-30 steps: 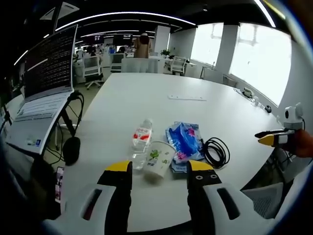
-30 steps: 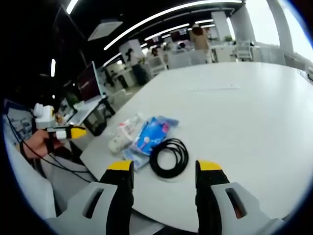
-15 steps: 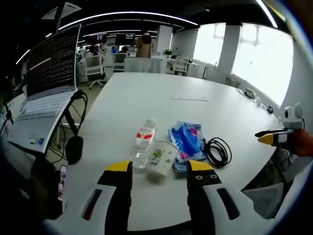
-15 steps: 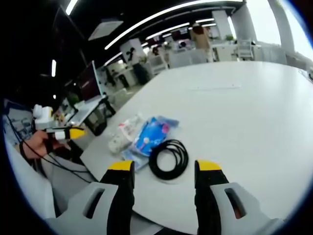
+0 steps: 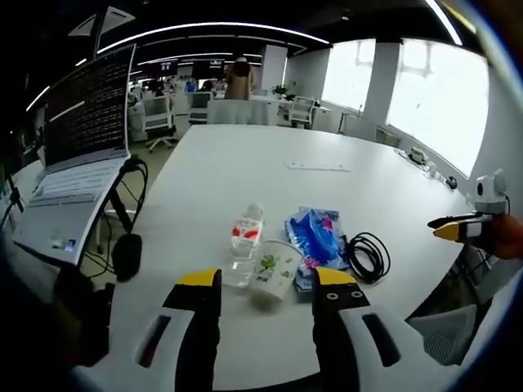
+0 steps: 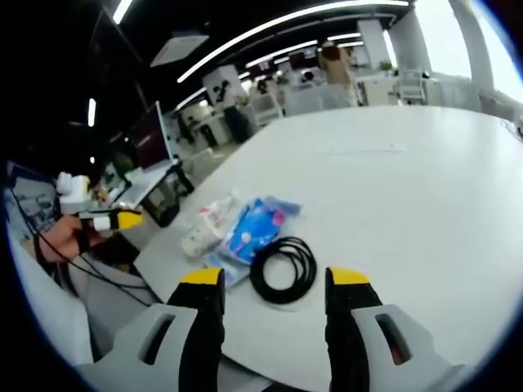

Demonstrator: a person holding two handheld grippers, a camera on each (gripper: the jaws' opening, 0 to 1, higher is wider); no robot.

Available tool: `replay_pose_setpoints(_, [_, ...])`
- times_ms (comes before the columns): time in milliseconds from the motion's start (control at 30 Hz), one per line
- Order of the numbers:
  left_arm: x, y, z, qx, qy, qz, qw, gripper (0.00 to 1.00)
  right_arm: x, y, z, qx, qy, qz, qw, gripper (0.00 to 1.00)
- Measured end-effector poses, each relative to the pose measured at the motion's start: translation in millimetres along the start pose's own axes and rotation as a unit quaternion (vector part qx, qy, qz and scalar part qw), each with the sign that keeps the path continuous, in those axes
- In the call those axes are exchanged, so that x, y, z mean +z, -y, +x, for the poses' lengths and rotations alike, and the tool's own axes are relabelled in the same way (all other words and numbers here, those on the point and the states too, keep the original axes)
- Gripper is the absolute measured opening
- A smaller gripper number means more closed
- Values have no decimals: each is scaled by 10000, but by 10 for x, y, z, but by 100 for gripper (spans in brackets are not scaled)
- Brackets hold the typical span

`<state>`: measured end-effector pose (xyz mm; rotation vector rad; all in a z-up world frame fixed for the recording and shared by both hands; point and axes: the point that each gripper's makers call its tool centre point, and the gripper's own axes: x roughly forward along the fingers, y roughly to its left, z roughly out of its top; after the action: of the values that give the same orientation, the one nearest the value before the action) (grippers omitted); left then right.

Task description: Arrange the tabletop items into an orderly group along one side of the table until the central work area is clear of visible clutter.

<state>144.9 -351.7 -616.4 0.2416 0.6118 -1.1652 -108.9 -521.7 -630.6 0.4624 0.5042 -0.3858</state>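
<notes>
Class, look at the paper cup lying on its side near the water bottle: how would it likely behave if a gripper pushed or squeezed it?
The paper cup lies on its side, so a push would probably roll it. It looks thin-walled and empty, likely light and easily crushed.

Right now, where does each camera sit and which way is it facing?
Left gripper view: rides the left hand-held gripper, facing the paper cup and bottle; the right hand-held gripper shows at right.
Right gripper view: rides the right hand-held gripper, facing the black cable coil; a hand shows at left.
Shared: cup, blue packet, coil, white table.
</notes>
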Motion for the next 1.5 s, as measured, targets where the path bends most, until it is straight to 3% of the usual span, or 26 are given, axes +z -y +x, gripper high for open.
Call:
replay_pose_setpoints(167, [45, -24, 68, -68, 5, 13, 10000, 43, 8, 16, -30, -58, 23, -1, 10000, 48])
replay_pose_setpoints(533, [387, 7, 301, -288, 129, 293, 9991, 42, 19, 81, -155, -266, 187, 118, 9994, 48])
replay_pose_setpoints(800, [526, 19, 453, -393, 166, 318, 9986, 42, 0, 108, -207, -357, 172, 121, 9991, 48])
replay_pose_setpoints(1033, [495, -59, 591, -354, -91, 198, 9991, 42, -15, 76, -188, -350, 139, 101, 9992, 48])
replay_pose_setpoints(1100, [502, -25, 638, -483, -110, 60, 9988, 45, -21, 67, -180, -341, 127, 92, 9993, 48])
replay_pose_setpoints(1300, [493, -51, 765, -409, -284, 163, 9986, 42, -51, 39, -170, -314, 89, 80, 9994, 48])
replay_pose_setpoints(1500, [385, -71, 845, -383, -570, 161, 9975, 42, -86, 60, -174, -334, 66, 109, 9994, 48])
